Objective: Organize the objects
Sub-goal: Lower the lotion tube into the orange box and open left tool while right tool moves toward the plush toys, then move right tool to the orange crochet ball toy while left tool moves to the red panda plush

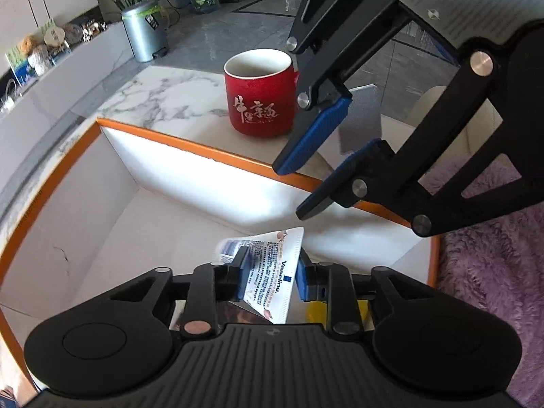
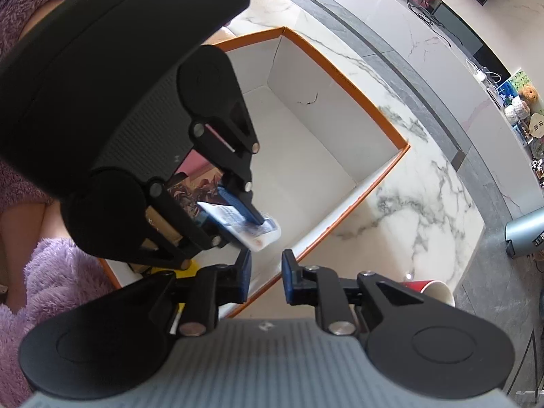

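Note:
My left gripper [image 1: 270,277] is shut on a white Vaseline tube [image 1: 272,268] and holds it above the inside of an open box with an orange rim [image 1: 190,144]. The tube also shows in the right wrist view [image 2: 244,229], pinched by the left gripper [image 2: 253,224] over the box [image 2: 384,120]. My right gripper [image 2: 267,277] is open and empty, above the box's near rim. It also shows in the left wrist view [image 1: 294,190], hovering above the box's far right edge. A red mug [image 1: 260,93] stands upright on the marble table behind the box.
The box stands on a white marble table [image 1: 163,97]. A grey card [image 1: 362,119] lies behind the right gripper. Yellow and patterned items [image 2: 190,193] lie in the box's near end, mostly hidden. A purple fuzzy fabric [image 1: 489,244] lies at the right. A metal bin [image 1: 144,30] stands on the floor.

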`<state>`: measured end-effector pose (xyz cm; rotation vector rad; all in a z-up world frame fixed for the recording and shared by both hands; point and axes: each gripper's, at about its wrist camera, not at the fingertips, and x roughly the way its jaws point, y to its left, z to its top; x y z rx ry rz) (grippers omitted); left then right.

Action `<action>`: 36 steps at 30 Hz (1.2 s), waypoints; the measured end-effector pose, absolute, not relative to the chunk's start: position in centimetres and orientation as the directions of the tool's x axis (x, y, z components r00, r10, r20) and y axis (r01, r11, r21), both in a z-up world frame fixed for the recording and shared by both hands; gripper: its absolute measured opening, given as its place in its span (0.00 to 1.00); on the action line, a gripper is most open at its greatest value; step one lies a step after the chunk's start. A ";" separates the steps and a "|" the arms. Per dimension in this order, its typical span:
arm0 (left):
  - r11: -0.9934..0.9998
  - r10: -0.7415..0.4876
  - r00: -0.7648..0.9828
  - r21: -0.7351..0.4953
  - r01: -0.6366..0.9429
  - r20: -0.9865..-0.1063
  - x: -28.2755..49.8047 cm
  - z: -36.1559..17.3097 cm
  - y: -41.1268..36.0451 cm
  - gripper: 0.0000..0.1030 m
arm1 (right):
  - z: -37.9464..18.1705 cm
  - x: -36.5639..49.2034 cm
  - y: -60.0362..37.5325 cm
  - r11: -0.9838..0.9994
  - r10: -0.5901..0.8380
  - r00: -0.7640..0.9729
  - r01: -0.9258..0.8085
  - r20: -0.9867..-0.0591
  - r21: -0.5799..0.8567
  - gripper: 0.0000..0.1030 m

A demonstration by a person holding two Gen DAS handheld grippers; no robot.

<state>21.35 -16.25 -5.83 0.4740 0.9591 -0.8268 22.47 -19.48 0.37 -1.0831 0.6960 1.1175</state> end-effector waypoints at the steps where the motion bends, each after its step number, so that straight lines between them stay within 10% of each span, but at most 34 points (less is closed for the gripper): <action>1: 0.619 -0.411 0.284 -0.037 0.785 -0.866 21.5 -6.0 -15.9 0.39 | 0.4 22.3 -19.5 0.057 0.350 0.324 -0.944 -0.879 -0.325 0.21; 10: 0.651 -0.483 0.179 -0.215 0.728 -0.857 21.1 -6.5 -13.4 0.55 | 0.2 21.4 -19.2 0.065 0.317 0.320 -0.947 -0.893 -0.316 0.28; 36: 0.701 -0.568 0.117 -0.404 0.587 -0.815 21.4 -8.1 -12.0 0.41 | -2.3 20.3 -15.8 -0.018 0.202 0.308 -0.948 -0.930 -0.318 0.27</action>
